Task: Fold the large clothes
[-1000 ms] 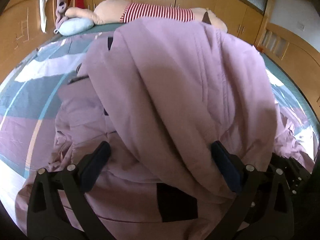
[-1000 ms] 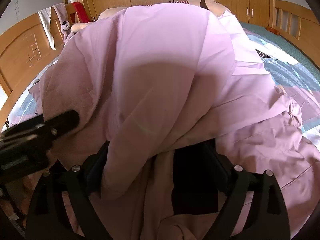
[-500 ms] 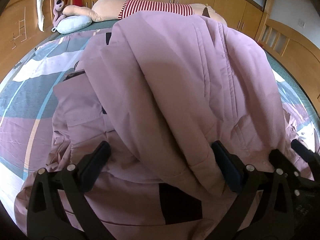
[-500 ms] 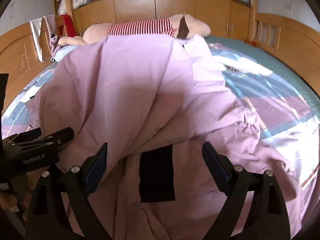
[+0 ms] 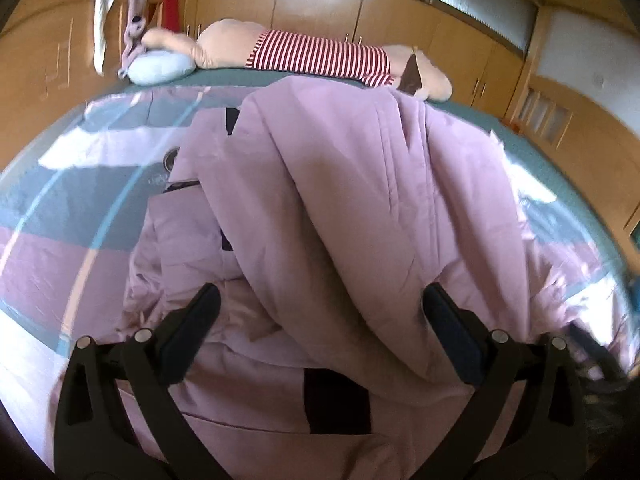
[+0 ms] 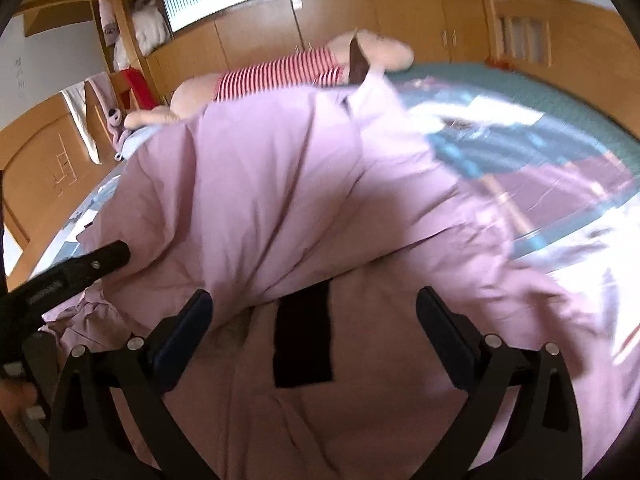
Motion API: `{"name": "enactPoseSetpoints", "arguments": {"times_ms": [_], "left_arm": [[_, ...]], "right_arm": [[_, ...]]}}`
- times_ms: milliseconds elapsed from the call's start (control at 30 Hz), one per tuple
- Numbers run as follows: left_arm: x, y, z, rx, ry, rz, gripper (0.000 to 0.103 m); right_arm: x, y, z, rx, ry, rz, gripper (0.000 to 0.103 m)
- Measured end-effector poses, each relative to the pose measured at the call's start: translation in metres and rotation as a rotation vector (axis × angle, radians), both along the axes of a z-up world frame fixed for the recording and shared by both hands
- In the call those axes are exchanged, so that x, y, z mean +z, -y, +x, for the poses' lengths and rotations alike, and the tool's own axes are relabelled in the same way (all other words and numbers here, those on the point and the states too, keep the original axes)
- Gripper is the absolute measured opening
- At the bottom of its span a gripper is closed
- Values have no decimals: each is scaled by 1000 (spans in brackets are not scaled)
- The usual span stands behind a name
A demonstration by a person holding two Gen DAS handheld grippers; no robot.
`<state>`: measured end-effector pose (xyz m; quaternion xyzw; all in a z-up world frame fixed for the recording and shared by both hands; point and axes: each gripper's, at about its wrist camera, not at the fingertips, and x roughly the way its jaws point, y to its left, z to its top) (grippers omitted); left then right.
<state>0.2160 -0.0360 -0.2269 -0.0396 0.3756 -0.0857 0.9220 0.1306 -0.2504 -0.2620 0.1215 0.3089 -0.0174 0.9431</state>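
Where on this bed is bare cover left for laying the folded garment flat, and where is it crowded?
Bare patterned bedspread lies left of the pink garment, up to the blue pillow. A second bare stretch lies right of the garment, toward the wooden bed rail. Crowded: the far end, taken by the striped plush toy, and the middle under the garment.

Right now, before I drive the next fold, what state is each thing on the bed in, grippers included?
pink garment: partly folded, top layer draped over the lower layer, creased
left gripper: open, fabric between its fingers ungripped
right gripper: open, over the lower layer
bedspread: spread flat under the garment
striped plush toy: lying along the far edge
blue pillow: lying beside the toy
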Motion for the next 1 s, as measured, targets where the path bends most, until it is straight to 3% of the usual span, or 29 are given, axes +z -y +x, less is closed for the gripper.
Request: {"name": "enactPoseSetpoints", "arguments": {"times_ms": [100,200,333,867,1000], "left_arm": [[-25,1,12,2,-96,18,101],[-30,-1,14,-1,-91,13,101],[-31,0,14,-2,-90,27,101],[-35,10,8,-2,-65,78,101],[-26,4,1,36,-44,33,101]], "right_arm": [[-7,5,3,-8,-53,-46,101],[-34,2,17,-16,-174,-70,101],[-46,-18,28,-3,-233,-185,102],[-54,-14,25,3,-223,-182,102],[-56,-14,25,5,-214,-172,102]]}}
